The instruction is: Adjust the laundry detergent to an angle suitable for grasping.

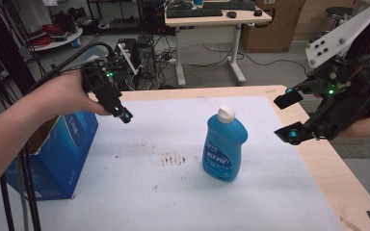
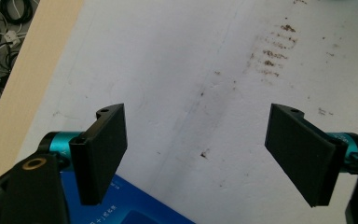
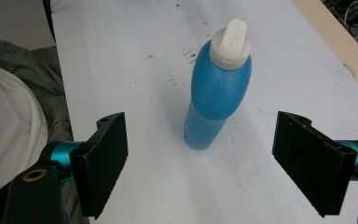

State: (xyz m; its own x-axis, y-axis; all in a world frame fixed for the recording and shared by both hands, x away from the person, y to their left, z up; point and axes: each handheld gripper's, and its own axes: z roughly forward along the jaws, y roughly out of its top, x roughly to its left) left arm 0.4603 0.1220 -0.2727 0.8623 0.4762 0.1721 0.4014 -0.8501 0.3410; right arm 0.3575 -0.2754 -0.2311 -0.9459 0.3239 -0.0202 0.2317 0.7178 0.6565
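Nearest the camera, lower left of the high view: a blue cardboard box [image 1: 60, 154] is sitting at the table's near-left edge, glossy faces, printed lettering too small to read.

Centre of the high view: the blue bottle [image 1: 224, 144] is standing upright on the white sheet [image 1: 139, 192], free of both grippers. Smooth plastic, rounded shoulders tapering to a white flip cap [image 1: 226, 113], label on the front face. Just left of its base, a patch of brown stains [image 1: 172, 159] is marking the sheet, which is looking matte and slightly creased.

Right of frame: the right gripper [image 1: 289, 115] is hovering off the bottle's right side, jaws spread wide, gripping nothing. In the right gripper view the bottle [image 3: 216, 93] is sitting centred between and beyond the two flat black pads [image 3: 100, 161], so the hand is probably lining up a side grasp on the body.

Upper left: the left gripper [image 1: 120, 113] is pointing down at bare sheet, well apart from the bottle, jaws likewise wide apart and empty; it is likely waiting in reserve.

Farther back: a desk [image 1: 217, 19] with keyboards, and tangled cables on the floor.
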